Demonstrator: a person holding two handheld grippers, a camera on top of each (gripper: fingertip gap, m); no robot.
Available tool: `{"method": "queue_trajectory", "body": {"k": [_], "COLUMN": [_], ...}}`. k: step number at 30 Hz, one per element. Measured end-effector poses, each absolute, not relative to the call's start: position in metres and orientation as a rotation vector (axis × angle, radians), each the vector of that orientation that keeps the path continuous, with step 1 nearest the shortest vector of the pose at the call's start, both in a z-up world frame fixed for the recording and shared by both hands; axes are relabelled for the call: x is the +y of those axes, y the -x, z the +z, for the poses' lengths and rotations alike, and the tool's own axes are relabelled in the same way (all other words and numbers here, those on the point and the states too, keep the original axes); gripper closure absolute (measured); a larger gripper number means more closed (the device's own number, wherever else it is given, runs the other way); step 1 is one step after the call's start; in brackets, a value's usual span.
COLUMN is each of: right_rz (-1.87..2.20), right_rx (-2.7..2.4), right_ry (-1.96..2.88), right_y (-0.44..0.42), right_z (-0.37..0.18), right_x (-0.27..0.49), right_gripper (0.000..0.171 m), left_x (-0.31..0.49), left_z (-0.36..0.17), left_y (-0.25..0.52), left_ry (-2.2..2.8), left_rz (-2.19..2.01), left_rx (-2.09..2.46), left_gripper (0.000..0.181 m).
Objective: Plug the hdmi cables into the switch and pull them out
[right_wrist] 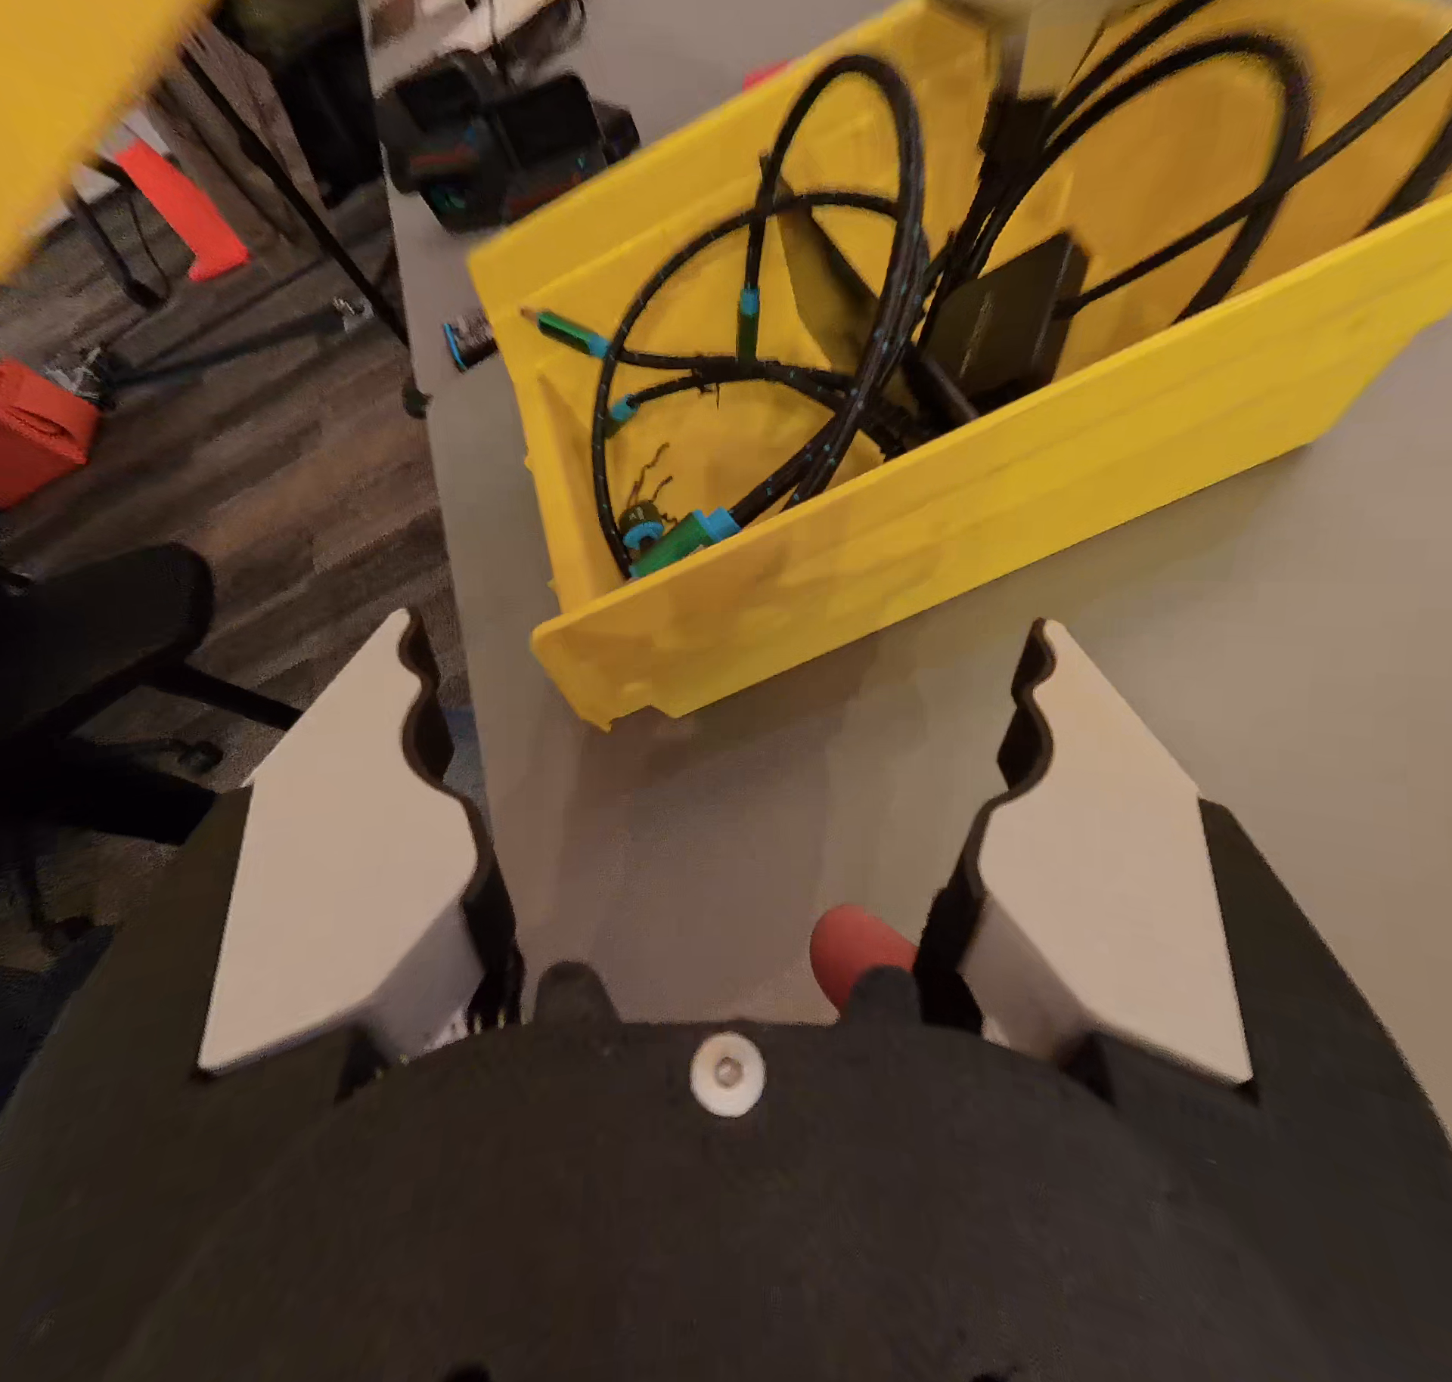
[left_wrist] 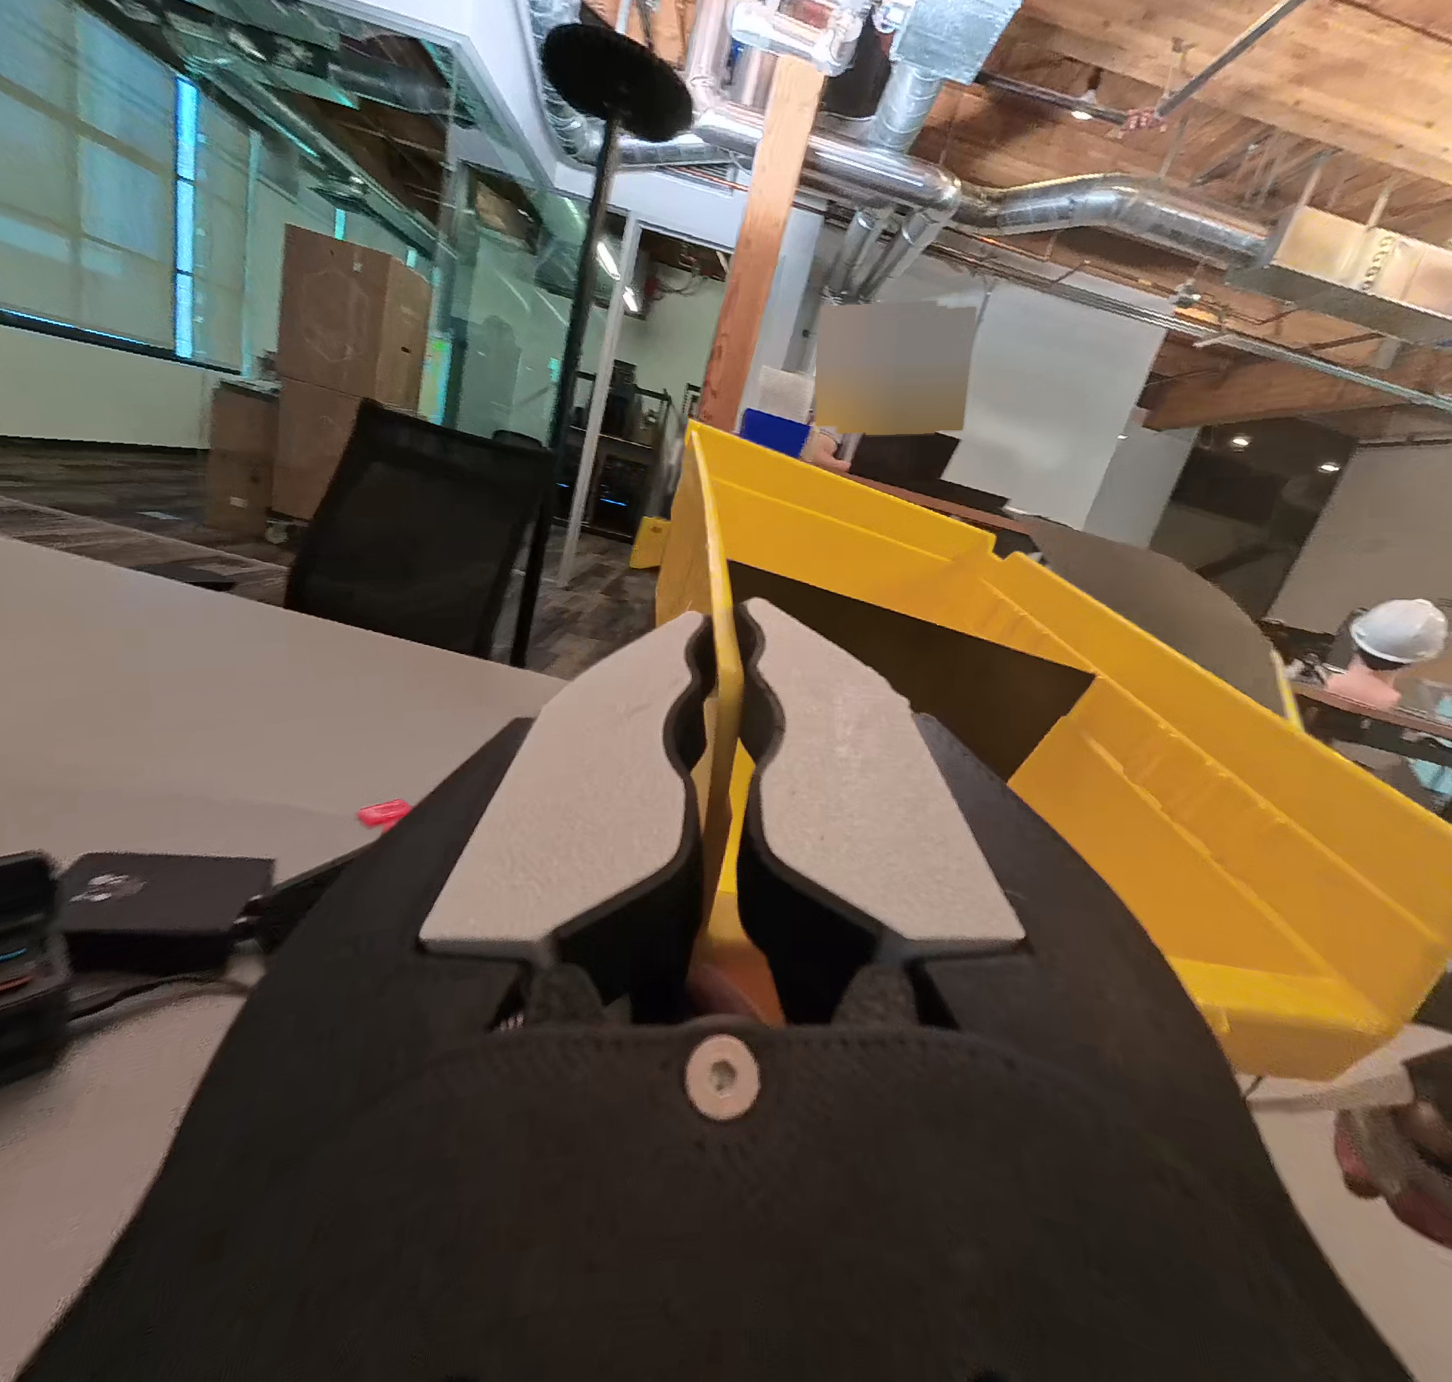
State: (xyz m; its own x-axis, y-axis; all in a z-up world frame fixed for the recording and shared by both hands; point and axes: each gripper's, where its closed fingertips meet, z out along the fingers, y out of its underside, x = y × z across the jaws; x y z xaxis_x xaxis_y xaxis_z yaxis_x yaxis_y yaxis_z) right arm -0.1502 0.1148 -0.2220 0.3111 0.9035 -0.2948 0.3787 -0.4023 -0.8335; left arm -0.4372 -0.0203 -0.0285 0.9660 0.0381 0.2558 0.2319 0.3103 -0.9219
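The left gripper [left_wrist: 727,629] is tipped upward, its jaws clamped on the thin side wall of a yellow bin [left_wrist: 1178,794] that it holds lifted and tilted above the grey tabletop [left_wrist: 196,716]. From this view the bin's dark inside shows no contents. Beside the gripper, toward the left edge of the tabletop, lies a flat black box [left_wrist: 165,904] with a cord at its end; what it is cannot be told.

The right gripper [right_wrist: 727,625] points down at the tabletop [right_wrist: 1178,716], near its left edge, with its jaws wide apart and nothing between them. Just ahead of it a second yellow bin [right_wrist: 943,559] rests on the tabletop, set at an angle. Inside lie the hdmi cables [right_wrist: 888,260], black braided with blue flecks, looped and tangled; their plugs [right_wrist: 676,539] are green with blue collars, one in the bin's near corner, others along its left wall. The switch [right_wrist: 1010,315], a small flat black box, leans among the cables toward the bin's right part, with cables running to it. A yellow surface fills the upper left corner of this view, blurred.
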Motion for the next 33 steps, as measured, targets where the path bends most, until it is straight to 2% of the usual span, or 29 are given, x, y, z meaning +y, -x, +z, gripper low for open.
{"method": "queue_trajectory", "body": {"k": [6,9,15,16,18,23,27,33], "right_rz": [1.163,1.121,1.092,1.093,1.067,0.961,0.883,0.797], "right_rx": [-0.932,-0.831,-0.611,-0.585,-0.569,-0.470,-0.383,-0.342], "right_ry": [1.632,1.559,1.636,1.640,1.632,1.736,1.854,1.945], "right_y": [0.063,0.026,-0.053,-0.067,-0.088,-0.133,-0.172,-0.215], "right_z": [-0.122,-0.099,-0.118,-0.121,-0.124,-0.154,-0.186,-0.214], "right_x": [0.091,0.072,0.067,0.066,0.060,0.061,0.070,0.081], "right_gripper": [0.035,0.041,0.032,0.039,0.040,0.028,0.043,0.045], "left_x": [0.031,0.064,0.129,0.137,0.149,0.168,0.172,0.159], "left_z": [-0.019,-0.026,-0.072,-0.081,-0.099,-0.145,-0.176,-0.199], "left_y": [0.342,0.273,0.140,0.122,0.083,0.005,-0.035,-0.080], "left_ry": [1.279,1.320,1.445,1.464,1.520,1.630,1.696,1.748], "left_rz": [-0.284,-0.394,-0.653,-0.674,-0.698,-0.746,-0.779,-0.786], "left_rx": [-0.129,-0.050,0.050,0.059,0.101,0.164,0.192,0.265], "left_gripper": [0.179,0.178,0.179,0.179,0.179,0.178,0.178,0.171]}}
